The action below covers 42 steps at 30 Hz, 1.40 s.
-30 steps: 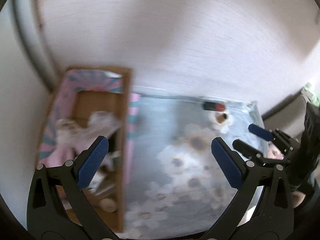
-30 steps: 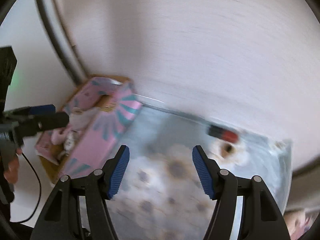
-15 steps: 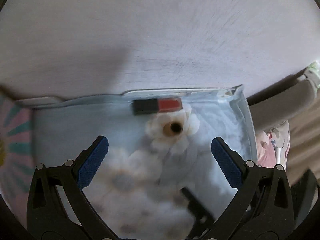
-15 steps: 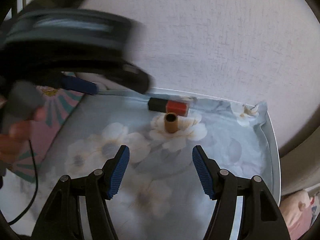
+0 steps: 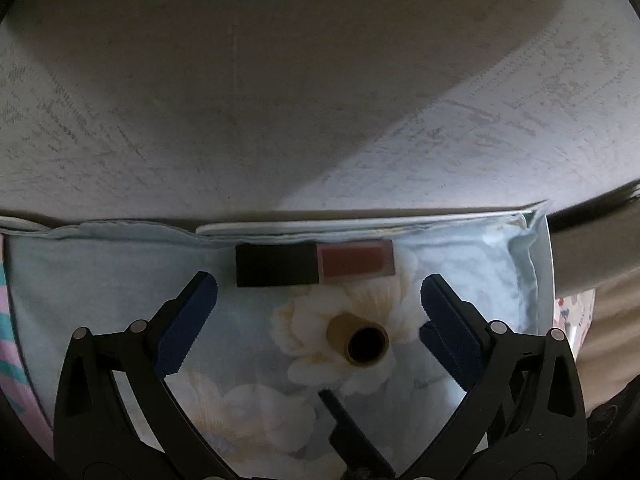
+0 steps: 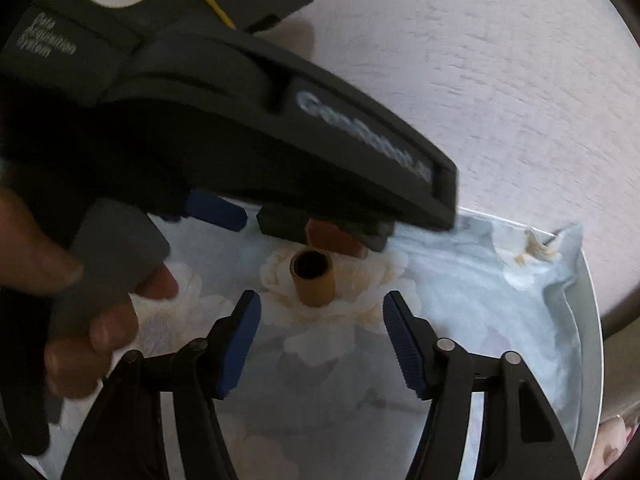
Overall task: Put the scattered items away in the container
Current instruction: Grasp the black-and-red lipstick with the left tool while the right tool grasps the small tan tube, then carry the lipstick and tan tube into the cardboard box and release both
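Tools apart: left tool [image 5: 318, 308] over lipstick [image 5: 315, 263], right tool [image 6: 321, 340] closing, empty.

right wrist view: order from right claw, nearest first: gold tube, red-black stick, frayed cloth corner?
1. gold tube: upright on the floral cloth, just ahead of the right claw, whose jaws are closing with nothing between them.
2. red-black stick: lying behind the tube, partly under the left claw.
3. frayed cloth corner: far right, at the tray's back edge.

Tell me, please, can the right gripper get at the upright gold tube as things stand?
Probably yes. The right gripper, its jaws closing with nothing between them, faces the tube across bare cloth; the left gripper hangs over the tube and the lipstick behind it.
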### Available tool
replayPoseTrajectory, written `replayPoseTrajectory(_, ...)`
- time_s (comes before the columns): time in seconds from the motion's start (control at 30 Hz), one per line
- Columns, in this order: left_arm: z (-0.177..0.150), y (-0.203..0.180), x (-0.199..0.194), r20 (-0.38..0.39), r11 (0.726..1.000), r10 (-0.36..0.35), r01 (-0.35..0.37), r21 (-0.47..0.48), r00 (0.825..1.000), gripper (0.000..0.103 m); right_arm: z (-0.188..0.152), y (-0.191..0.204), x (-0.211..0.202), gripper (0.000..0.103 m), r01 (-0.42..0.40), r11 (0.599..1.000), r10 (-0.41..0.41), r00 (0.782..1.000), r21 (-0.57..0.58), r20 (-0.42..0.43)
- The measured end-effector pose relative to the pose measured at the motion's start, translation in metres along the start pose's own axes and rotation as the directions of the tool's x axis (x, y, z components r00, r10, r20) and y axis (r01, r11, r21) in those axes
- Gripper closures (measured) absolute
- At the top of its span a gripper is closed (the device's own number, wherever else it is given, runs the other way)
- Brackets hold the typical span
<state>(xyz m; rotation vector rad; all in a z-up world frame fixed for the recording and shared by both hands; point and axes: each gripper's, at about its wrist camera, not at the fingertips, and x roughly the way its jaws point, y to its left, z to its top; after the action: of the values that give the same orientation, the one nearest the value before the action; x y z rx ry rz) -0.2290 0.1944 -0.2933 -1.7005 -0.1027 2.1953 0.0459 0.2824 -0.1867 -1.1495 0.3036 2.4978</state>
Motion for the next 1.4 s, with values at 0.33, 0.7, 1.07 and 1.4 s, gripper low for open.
replayPoseTrajectory(0.33,-0.005,0.004,0.003,0.028,1.0,0.025,-0.024,-0.017,0.999,0.006,0.006,-0.01,0.018,0.081,-0.064,0.997,0.063,0.998,-0.045,-0.026)
replayPoseTrajectory(0.7,-0.01,0.004,-0.006,0.062,0.999,0.023,-0.021,-0.04,0.998,0.033,-0.006,-0.013,0.004,0.081,-0.045,0.995,0.045,0.999,-0.084,-0.004)
replayPoseTrajectory(1.07,-0.023,-0.021,0.003,0.07,0.997,0.075,-0.077,0.022,0.995,0.006,-0.034,-0.047,-0.022,0.081,-0.05,0.999,0.049,0.999,-0.019,-0.024)
replayPoseTrajectory(1.4,-0.033,-0.019,-0.006,0.135,0.995,0.096,-0.097,0.006,0.986,0.019,-0.049,-0.069,-0.043,0.081,-0.039,0.999,0.039,0.999,-0.002,-0.014)
